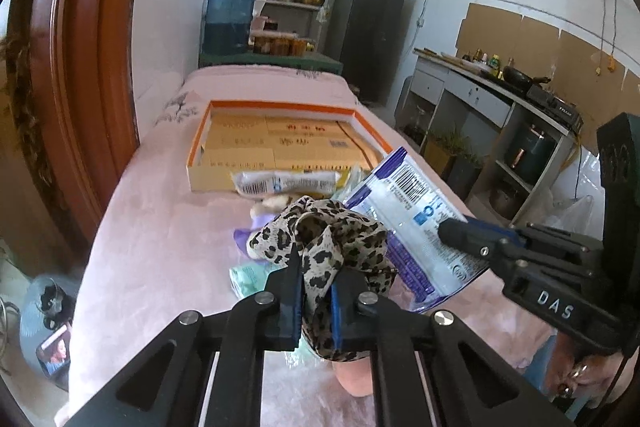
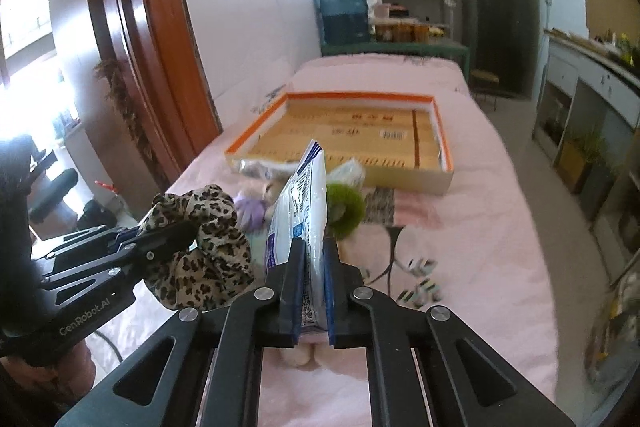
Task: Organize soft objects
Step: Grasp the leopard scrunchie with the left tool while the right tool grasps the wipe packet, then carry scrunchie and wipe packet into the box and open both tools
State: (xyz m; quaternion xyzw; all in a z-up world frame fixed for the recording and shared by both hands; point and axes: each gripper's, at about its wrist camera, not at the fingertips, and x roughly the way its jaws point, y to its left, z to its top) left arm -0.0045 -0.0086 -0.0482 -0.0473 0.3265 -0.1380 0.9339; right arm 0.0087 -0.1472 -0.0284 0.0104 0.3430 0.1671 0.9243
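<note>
The left gripper (image 1: 316, 291) is clamped on one leopard-print scrunchie (image 1: 324, 239), which bunches up between and above its fingers, lifted off the pink tablecloth (image 1: 160, 227). Just to its right, the right gripper (image 2: 314, 259) is pinched tight on one white and purple packet (image 2: 302, 203), which stands on edge between the fingers and rises above them, clear of the cloth. Below and beyond both grippers, toward the middle of the table, lies a small heap: one purple fluffy thing (image 2: 252, 209), one green fluffy ring (image 2: 346, 209), one mint-green packet (image 1: 248, 277) and one long clear wrapper (image 1: 286, 183). Past the heap, toward the far end of the table, sits one shallow cardboard tray (image 2: 440, 167) with an orange rim, its near wall touching the wrapper.
</note>
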